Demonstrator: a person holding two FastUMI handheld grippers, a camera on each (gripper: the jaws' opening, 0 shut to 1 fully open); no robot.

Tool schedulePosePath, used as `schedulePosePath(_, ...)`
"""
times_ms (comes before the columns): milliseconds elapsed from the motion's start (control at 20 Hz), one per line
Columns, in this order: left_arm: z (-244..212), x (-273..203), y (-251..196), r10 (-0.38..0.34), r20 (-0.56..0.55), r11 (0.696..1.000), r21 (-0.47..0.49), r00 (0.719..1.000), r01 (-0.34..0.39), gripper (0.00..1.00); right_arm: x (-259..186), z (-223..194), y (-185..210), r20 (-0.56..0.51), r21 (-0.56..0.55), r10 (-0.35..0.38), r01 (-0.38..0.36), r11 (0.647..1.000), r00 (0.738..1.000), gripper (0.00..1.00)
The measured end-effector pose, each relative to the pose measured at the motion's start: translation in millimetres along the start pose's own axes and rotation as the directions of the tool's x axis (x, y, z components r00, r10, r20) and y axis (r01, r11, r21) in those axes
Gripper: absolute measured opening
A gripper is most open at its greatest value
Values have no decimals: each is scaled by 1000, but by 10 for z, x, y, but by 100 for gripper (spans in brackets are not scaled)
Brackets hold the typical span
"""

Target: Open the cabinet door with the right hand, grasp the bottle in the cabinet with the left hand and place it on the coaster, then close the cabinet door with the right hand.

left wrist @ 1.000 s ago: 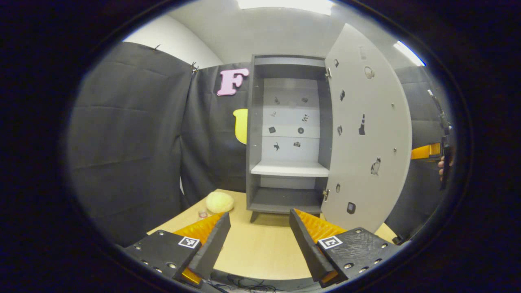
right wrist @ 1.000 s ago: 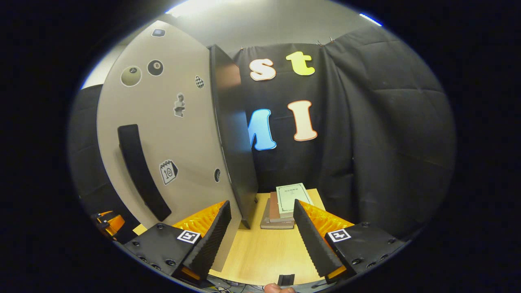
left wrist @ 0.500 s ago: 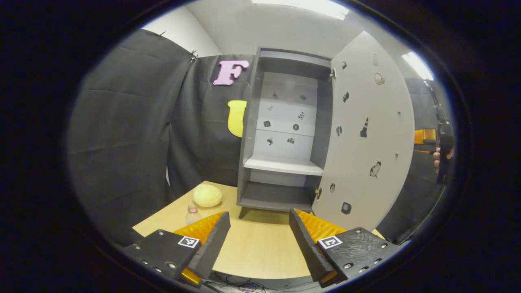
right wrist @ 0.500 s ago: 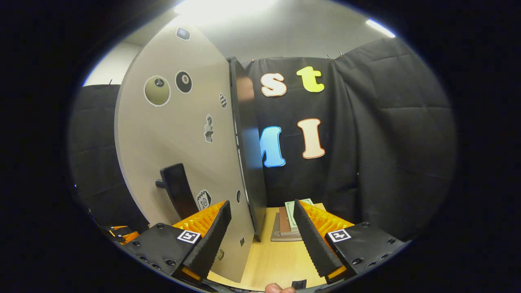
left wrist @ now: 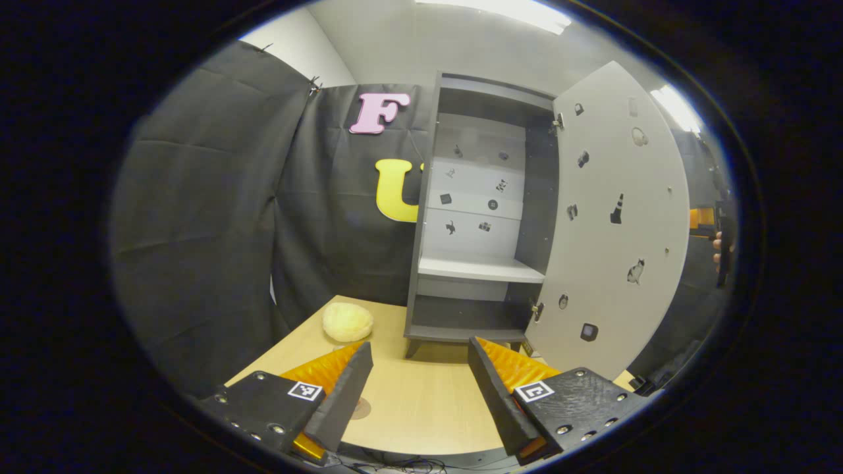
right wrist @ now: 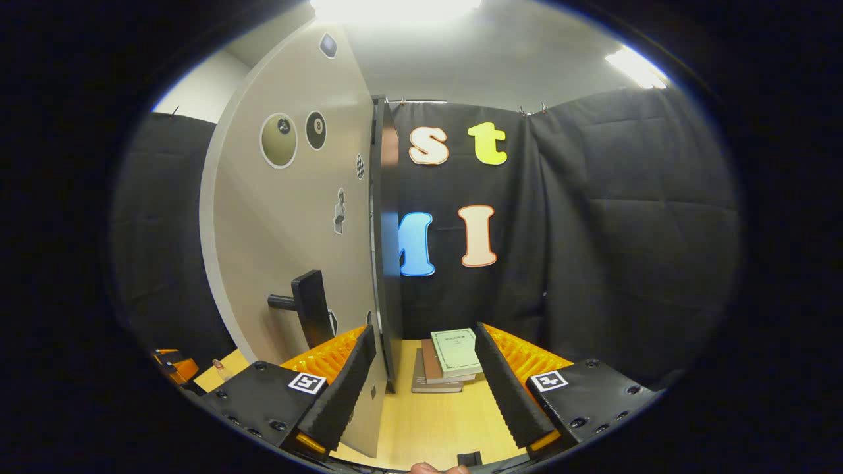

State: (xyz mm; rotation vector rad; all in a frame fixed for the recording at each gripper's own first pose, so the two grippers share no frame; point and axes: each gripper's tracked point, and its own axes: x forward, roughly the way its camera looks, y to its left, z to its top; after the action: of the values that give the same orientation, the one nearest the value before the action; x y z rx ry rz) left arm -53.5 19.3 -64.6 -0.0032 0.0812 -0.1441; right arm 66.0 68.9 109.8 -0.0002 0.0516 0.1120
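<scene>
Two sets of tongs are both spread wide, with nothing between their fingers. From the left gripper view, the left tongs (left wrist: 419, 344) hover low over the pale wood counter (left wrist: 421, 395) and face the cabinet (left wrist: 421, 263). The cabinet stands at the far side of the counter, well apart from the fingertips. Its door (left wrist: 619, 217) is swung fully out to the right, showing a light shelf (left wrist: 481, 268) and a sticker-dotted back panel.

The coaster (left wrist: 361, 408) is a small brownish disc lying flat on the counter, just beside the inner face of the left-hand finger, which partly hides it. A pale yellow round lump (left wrist: 347, 322) sits on the counter to the left of the cabinet's foot. Past the door's free edge I see a bit of the other tongs and the hand (left wrist: 718, 247) holding them.

From the right gripper view, the right tongs (right wrist: 425, 328) sit just off the door's outer face. The dark handle (right wrist: 309, 306) is up and to the left of the left-hand finger — near it, not touching. A stack of books (right wrist: 451, 359) lies on the counter ahead, between the two fingers as seen from here.

Low at the left, on the counter edge beside the left tongs, stands a small clear thing with a reddish top (right wrist: 219, 368) — maybe the bottle, but it is too small for me to tell.
</scene>
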Motion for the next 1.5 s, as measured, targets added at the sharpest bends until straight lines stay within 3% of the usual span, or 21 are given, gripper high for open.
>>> schedulePosePath(150,44,51,204,-1,17,1000,13,1000,0,90,0,-32,78,-8,38,-19,19,999,1000,97)
schedulePosePath(200,15,74,269,2,15,1000,23,1000,-2,93,-6,-39,103,-8,56,-22,23,998,1000,90)
schedulePosePath(450,-88,106,480,-9,-3,999,32,1000,9,87,-63,-20,229,4,48,-42,41,998,999,90)
schedulePosePath(700,-75,162,664,-16,0,999,29,1000,16,90,-83,-10,516,2,62,-2,2,998,1000,90)
schedulePosePath(750,-53,173,710,-15,6,999,33,1000,15,90,-80,-6,570,5,58,8,-8,998,1000,97)
schedulePosePath(800,-37,190,748,-13,11,999,37,1000,12,90,-75,-9,627,6,60,15,-15,998,1000,90)
schedulePosePath(1250,-61,361,1045,-6,11,1000,11,1000,6,90,-45,-28,1017,-2,85,58,-58,995,998,89)
schedulePosePath(1300,-55,397,1075,-7,12,1000,12,1000,6,90,-22,-23,1053,-1,85,61,-61,995,998,96)
schedulePosePath(1350,-45,417,1105,-8,12,1000,14,1000,8,90,-29,-32,1102,0,87,63,-63,994,998,96)
schedulePosePath(1400,-44,438,1131,-9,13,1000,16,1000,9,90,-23,-37,1148,0,90,64,-64,994,998,89)
schedulePosePath(1450,-29,462,1159,-10,15,1000,16,1000,10,90,-28,-25,1204,2,92,65,-65,994,998,89)
schedulePosePath(1500,-29,483,1181,-14,17,1000,15,1000,14,90,-24,-21,1256,0,99,66,-66,993,998,96)
